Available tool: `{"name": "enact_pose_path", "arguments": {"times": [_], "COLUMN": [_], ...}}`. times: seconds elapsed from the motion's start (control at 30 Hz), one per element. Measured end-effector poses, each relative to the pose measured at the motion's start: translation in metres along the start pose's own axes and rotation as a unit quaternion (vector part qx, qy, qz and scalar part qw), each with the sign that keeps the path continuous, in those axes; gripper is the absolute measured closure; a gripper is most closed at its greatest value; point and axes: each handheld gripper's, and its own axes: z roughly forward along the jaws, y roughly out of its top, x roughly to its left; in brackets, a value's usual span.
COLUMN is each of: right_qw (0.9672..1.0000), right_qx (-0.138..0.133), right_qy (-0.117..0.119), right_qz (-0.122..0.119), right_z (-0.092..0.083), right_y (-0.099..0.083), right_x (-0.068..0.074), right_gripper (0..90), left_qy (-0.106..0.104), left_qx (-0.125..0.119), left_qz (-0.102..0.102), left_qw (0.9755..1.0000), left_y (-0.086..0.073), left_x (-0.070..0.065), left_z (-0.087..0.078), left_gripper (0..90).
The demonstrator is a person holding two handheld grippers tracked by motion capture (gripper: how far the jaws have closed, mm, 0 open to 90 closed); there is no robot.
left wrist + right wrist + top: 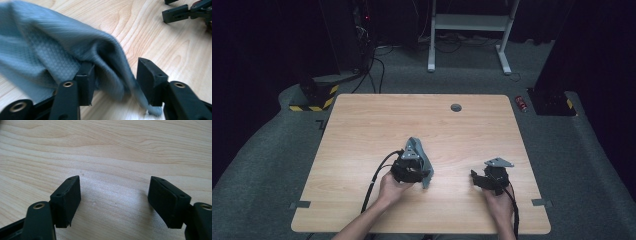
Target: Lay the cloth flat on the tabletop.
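Note:
A grey-blue cloth (pixel 420 155) lies bunched on the wooden table (pixel 372 125), just in front of the left hand. My left gripper (pixel 424 173) is at its near end. In the left gripper view the cloth (pixel 55 50) drapes over the left finger (pixel 85 82) and hangs loose in the gap; the right finger (pixel 150 80) stands clear of it, so my left gripper (pixel 116 68) is open. My right gripper (pixel 477 179) rests low over bare wood to the right, its jaws (pixel 113 185) wide apart with nothing between them. It also shows in the left gripper view's far corner (pixel 182 11).
A round cable hole (pixel 456 107) sits near the table's far edge. On the carpet beyond are a white desk frame (pixel 469 22), a red object (pixel 522 103) and a yellow-black striped base (pixel 314 97). Cables trail from both grippers toward the near edge.

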Motion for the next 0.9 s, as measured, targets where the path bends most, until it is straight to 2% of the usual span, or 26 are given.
{"name": "enact_pose_path", "arguments": {"times": [0.13,0.17,0.2,0.23,0.3,0.33,0.37,0.4,0.43,0.47,0.5,0.63,0.67,0.73,0.77,0.87,0.9], "right_qw": [1.0000,1.0000,0.9999,0.9999,0.9999,0.9999,0.9999,1.0000,1.0000,0.9999,0.9995,0.9959,0.9948,0.9928,0.9918,0.9915,0.9915], "right_qx": [-0.004,-0.004,-0.007,-0.008,-0.009,-0.010,-0.010,-0.008,0.001,0.012,0.013,-0.013,-0.013,-0.013,-0.010,-0.015,-0.015], "right_qy": [0.005,0.005,0.006,0.006,0.005,0.004,0.004,0.004,0.004,0.010,0.028,0.090,0.101,0.119,0.126,0.127,0.127], "right_qz": [-0.004,-0.004,-0.005,-0.007,-0.008,-0.005,-0.005,-0.001,0.002,0.000,0.002,-0.005,-0.001,-0.011,-0.015,-0.023,-0.023], "right_z": [-0.001,-0.001,-0.002,-0.002,-0.002,-0.002,-0.002,-0.001,-0.002,-0.003,-0.003,-0.007,-0.007,-0.003,-0.001,0.004,0.004], "right_y": [-0.001,-0.001,-0.001,-0.001,-0.001,-0.001,-0.001,0.001,0.003,0.006,0.008,0.017,0.020,0.028,0.031,0.039,0.039], "right_x": [0.002,0.002,0.002,0.002,0.003,0.004,0.004,0.007,0.010,0.014,0.018,0.038,0.043,0.053,0.059,0.078,0.078], "right_gripper": [36.6,36.6,42.4,44.1,47.5,49.1,49.1,51.6,52.8,52.9,52.2,49.0,48.5,47.7,47.2,44.8,44.8], "left_qy": [0.012,0.012,0.025,0.031,0.041,0.041,0.041,0.035,0.035,0.033,0.031,0.032,0.033,0.033,0.033,0.028,0.028], "left_qx": [-0.013,-0.013,-0.016,-0.015,-0.012,-0.011,-0.011,-0.008,-0.006,-0.003,-0.001,0.000,-0.001,-0.006,-0.006,-0.004,-0.004], "left_qz": [-0.013,-0.013,-0.016,-0.019,-0.026,-0.036,-0.036,-0.047,-0.050,-0.052,-0.051,-0.047,-0.049,-0.055,-0.055,-0.052,-0.052], "left_qw": [0.9998,0.9998,0.9994,0.9992,0.9987,0.9985,0.9985,0.9983,0.9981,0.9981,0.9982,0.9983,0.9982,0.9979,0.9979,0.9982,0.9982], "left_y": [-0.003,-0.003,-0.006,-0.008,-0.011,-0.013,-0.013,-0.017,-0.017,-0.018,-0.018,-0.015,-0.014,-0.013,-0.013,-0.011,-0.011], "left_x": [0.006,0.006,0.010,0.013,0.019,0.022,0.022,0.027,0.028,0.029,0.029,0.028,0.027,0.027,0.027,0.026,0.026], "left_z": [-0.020,-0.020,-0.027,-0.029,-0.031,-0.030,-0.030,-0.027,-0.024,-0.021,-0.018,-0.005,-0.002,0.002,0.002,0.006,0.006], "left_gripper": [46.9,46.8,46.9,46.9,47.6,48.8,51.1,52.9,54.1,55.2,56.0,58.9,60.1,64.3,66.7,74.5,76.9]}}
